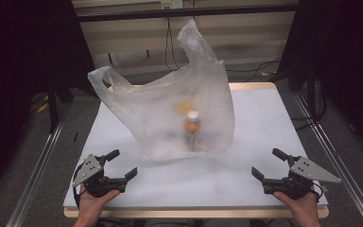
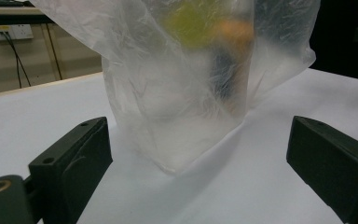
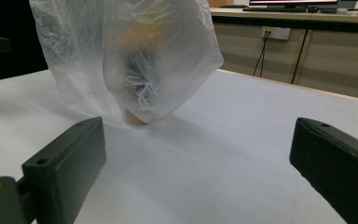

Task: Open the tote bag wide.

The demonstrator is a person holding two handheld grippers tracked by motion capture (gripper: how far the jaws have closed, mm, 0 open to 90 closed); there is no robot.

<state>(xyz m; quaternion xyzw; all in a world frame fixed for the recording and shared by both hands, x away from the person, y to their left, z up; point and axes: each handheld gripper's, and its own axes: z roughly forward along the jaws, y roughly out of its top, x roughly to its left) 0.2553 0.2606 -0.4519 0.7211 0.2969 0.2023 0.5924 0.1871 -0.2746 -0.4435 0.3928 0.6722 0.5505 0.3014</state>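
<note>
Your left tongs (image 1: 122, 164) stand with jaws spread wide and nothing between them, resting low at the near left of the desk (image 1: 264, 123). Your right tongs (image 1: 269, 164) are likewise spread wide and empty, at the near right. Both point inward and forward toward the bag (image 1: 165, 113), and neither touches it.

The bag stands upright at the middle of the desk, between the two tongs and farther from you. It is clear, crinkled plastic, with its two handles raised, one at the left and one taller at the back. From the left tongs' own view the bag (image 2: 177, 93) sits just ahead of the jaws; from the right tongs' view the bag (image 3: 130, 60) is farther off and to the left.

Inside the bag a bottle (image 1: 192, 130) with a white cap stands upright. Something yellow (image 1: 185, 106) lies behind it, too blurred to identify.
</note>
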